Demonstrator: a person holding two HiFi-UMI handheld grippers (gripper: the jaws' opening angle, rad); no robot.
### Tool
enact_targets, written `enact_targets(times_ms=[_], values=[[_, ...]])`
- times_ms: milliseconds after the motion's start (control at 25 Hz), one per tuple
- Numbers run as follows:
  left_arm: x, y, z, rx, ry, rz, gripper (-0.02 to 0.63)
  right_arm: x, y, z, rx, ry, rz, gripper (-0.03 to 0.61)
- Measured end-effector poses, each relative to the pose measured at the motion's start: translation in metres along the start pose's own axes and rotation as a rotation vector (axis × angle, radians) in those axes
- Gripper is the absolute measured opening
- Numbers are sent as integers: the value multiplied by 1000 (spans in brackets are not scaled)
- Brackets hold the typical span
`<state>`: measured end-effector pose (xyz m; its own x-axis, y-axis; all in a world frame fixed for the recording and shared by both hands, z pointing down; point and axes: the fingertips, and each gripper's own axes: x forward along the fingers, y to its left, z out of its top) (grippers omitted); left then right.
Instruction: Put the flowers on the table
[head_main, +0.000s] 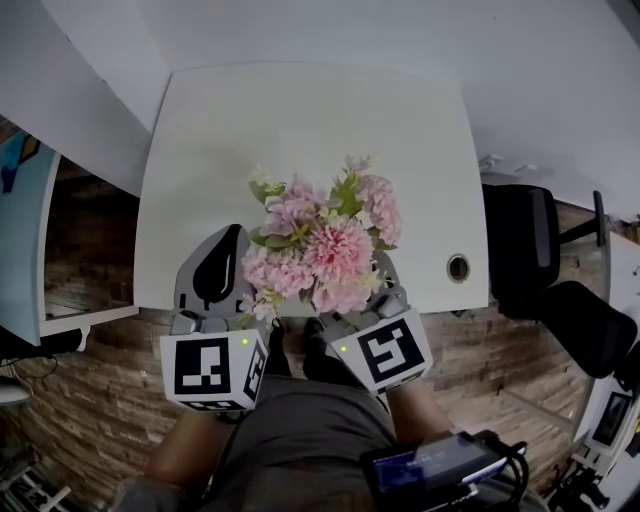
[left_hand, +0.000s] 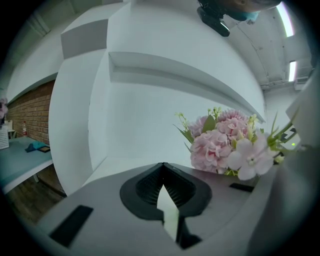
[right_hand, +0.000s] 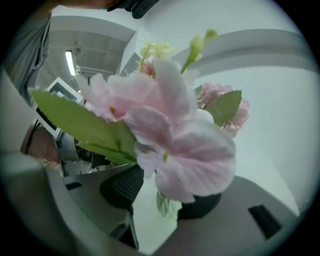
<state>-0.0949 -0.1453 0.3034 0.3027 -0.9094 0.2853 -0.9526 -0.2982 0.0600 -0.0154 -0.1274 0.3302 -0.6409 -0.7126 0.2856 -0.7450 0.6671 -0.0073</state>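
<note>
A bunch of pink flowers with green leaves stands at the near edge of the white table. My right gripper reaches in under the blooms, its tips largely hidden by them. In the right gripper view the flowers fill the picture, and their pale green base sits between the widely parted jaws of the right gripper, with a gap on the left side. My left gripper lies to the left of the bunch, shut and holding nothing; the flowers show at its right.
A round cable hole is in the table's near right corner. A black office chair stands to the right of the table. A teal-topped desk is at the left. The floor has a brick pattern.
</note>
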Motion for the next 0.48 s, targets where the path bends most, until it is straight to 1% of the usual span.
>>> enact_targets(times_ms=[480], values=[[-8, -6, -4, 7, -7, 28, 8, -17, -1, -13, 5, 26, 17, 219]])
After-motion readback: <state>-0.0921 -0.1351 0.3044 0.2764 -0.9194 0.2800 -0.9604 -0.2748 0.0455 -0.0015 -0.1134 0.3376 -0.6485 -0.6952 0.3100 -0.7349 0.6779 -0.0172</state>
